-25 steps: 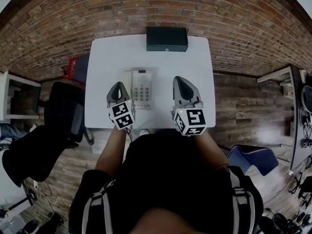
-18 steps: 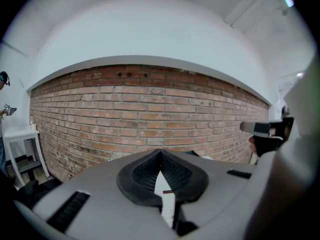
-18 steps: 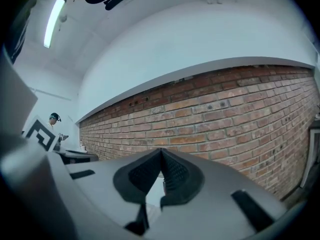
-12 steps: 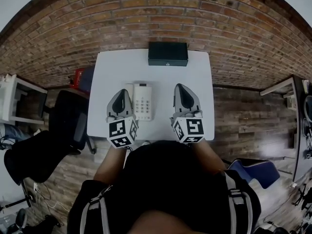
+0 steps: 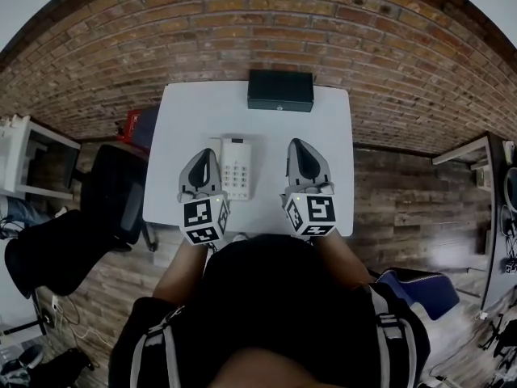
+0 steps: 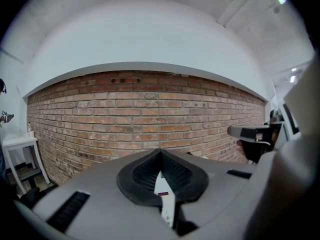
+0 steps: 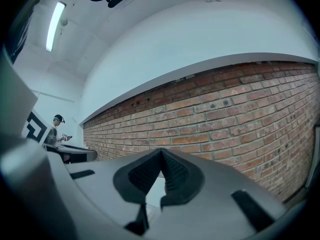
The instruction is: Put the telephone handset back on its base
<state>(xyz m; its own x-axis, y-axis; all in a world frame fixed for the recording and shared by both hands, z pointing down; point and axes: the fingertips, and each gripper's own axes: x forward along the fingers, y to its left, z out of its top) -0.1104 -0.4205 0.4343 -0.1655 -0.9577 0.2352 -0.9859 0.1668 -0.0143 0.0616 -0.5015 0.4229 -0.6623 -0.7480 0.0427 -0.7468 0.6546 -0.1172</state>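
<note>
A white telephone (image 5: 237, 168) with a grey keypad lies in the middle of a white table (image 5: 266, 128). Its handset (image 5: 215, 145) shows as a pale strip along the base's left side, mostly hidden behind my left gripper (image 5: 205, 156); I cannot tell how it sits. That gripper hovers just left of the phone, shut and holding nothing. My right gripper (image 5: 300, 147) hangs right of the phone, also shut and not holding anything. In both gripper views the jaws (image 6: 160, 154) (image 7: 161, 154) meet at their tips and point at a brick wall; neither view shows the phone.
A black box (image 5: 280, 90) stands at the table's far edge against the brick wall. A black office chair (image 5: 109, 196) and a red object (image 5: 133, 124) are left of the table. A person (image 7: 55, 126) stands far off in the right gripper view.
My left gripper has straightened and drawn slightly back toward my body; its marker cube now sits squarer. The head view has tilted a little. The right gripper has hardly moved.
</note>
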